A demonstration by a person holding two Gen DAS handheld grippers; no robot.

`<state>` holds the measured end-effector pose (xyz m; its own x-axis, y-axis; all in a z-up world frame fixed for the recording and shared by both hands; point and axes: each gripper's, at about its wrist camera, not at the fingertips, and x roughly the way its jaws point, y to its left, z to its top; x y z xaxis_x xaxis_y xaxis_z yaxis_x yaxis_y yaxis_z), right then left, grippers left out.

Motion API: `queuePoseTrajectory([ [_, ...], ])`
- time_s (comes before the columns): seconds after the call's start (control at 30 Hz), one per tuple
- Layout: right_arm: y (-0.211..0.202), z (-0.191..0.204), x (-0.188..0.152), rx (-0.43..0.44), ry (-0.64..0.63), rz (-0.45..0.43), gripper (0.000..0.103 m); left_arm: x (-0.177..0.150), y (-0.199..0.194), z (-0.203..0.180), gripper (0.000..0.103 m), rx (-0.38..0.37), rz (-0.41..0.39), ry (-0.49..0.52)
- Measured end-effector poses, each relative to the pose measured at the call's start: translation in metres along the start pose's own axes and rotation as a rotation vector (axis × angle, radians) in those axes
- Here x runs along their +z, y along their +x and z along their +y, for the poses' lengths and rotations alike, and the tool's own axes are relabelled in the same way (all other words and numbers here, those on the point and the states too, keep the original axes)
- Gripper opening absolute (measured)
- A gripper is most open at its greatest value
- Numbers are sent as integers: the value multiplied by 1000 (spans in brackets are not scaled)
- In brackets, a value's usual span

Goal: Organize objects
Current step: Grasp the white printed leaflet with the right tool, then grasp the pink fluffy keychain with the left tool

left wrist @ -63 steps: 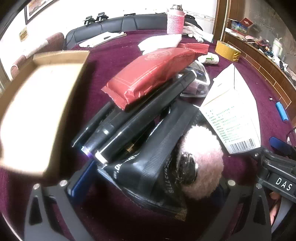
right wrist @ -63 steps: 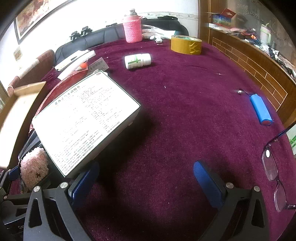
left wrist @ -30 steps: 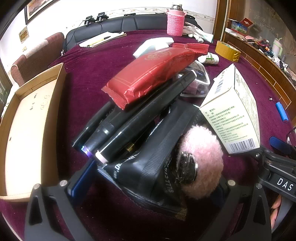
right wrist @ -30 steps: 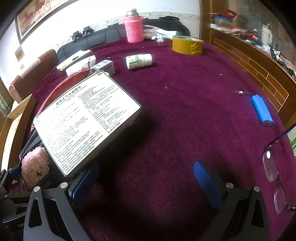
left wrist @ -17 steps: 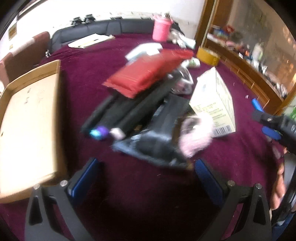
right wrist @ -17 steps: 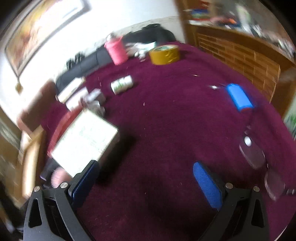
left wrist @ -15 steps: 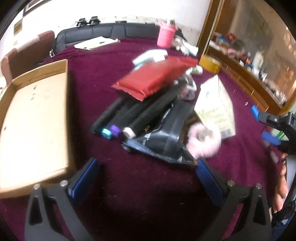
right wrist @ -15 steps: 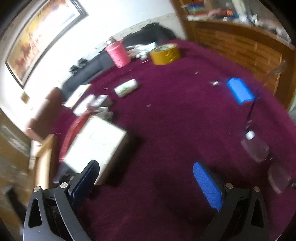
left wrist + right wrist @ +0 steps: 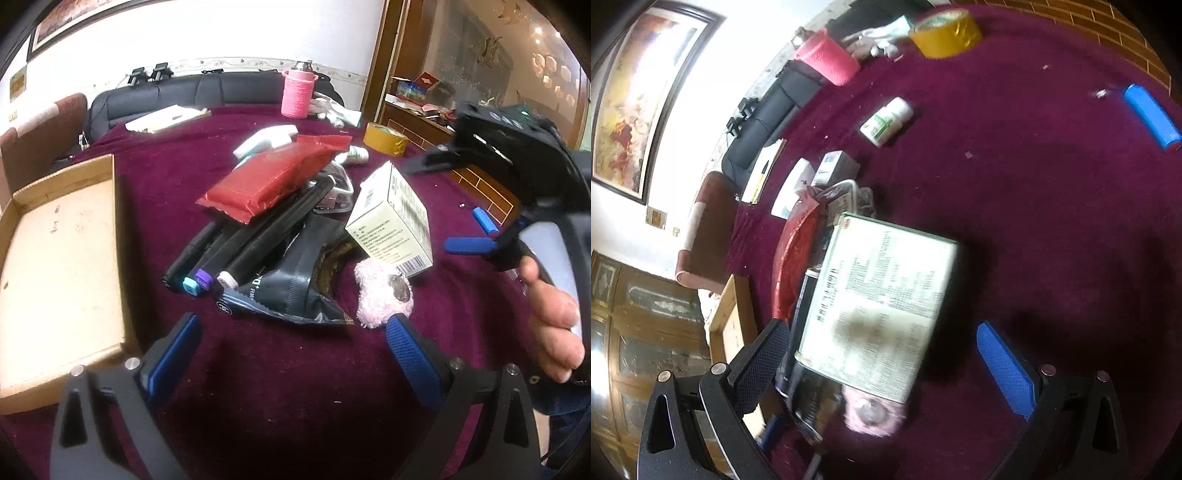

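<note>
The pile of things lies in the middle of the purple table (image 9: 258,387), just ahead of the left gripper (image 9: 291,343), which hangs spread wide and holds nothing. The cardboard tray (image 9: 55,258) rests just left of the pile, so I judge the things must travel that way.

In the pile I count three markers (image 9: 255,236) side by side, one red packet (image 9: 273,181) on top of them, one black pouch (image 9: 291,280) in front, one pink puff (image 9: 376,291) and one white box (image 9: 395,218) at the right side of the pile. The markers' long axis runs from the near left to the far right, with their caps towards the left gripper.

The right gripper (image 9: 882,350) hovers above the white box (image 9: 879,306), its fingers also released and empty. The left one is nearer to the markers and the pouch. Beyond the pile I see one pink cup (image 9: 298,94), one roll of tape (image 9: 386,138) and one small bottle (image 9: 886,122).
</note>
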<state>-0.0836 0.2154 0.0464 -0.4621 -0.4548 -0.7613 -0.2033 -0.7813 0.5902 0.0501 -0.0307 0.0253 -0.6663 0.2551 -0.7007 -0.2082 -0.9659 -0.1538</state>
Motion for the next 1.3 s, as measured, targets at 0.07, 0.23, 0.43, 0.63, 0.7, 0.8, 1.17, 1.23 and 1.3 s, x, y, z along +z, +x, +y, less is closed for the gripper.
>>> queuePoseTrajectory([
  [0.07, 9, 7, 3, -34, -7, 0, 103, -1, -2, 0, 100, -11, -8, -4],
  [0.23, 30, 17, 5, -106, -62, 14, 102, -2, -3, 0, 100, -31, -8, 0],
  [0.43, 17, 7, -3, -50, -158, -8, 85, -2, -4, -1, 100, -35, -7, 8],
  [0.63, -23, -14, -10, -40, -200, -145, 84, -4, -12, -5, 100, -41, -36, 32],
  [0.7, -35, -22, -13, -42, -207, -201, 84, -5, -18, -6, 100, -70, -52, 27],
  [0.8, -45, -31, -16, -62, -236, -273, 84, -1, -26, -12, 100, -155, -42, 12],
  [1.17, -41, -52, -21, 0, -268, -302, 85, 15, 2, -62, 75, -126, 96, 152],
  [1.23, -39, -50, -22, 8, -287, -310, 85, 17, 12, -61, 73, -121, 123, 145],
  [1.3, -35, -49, -23, 28, -299, -295, 85, 18, 21, -63, 62, -116, 152, 142],
])
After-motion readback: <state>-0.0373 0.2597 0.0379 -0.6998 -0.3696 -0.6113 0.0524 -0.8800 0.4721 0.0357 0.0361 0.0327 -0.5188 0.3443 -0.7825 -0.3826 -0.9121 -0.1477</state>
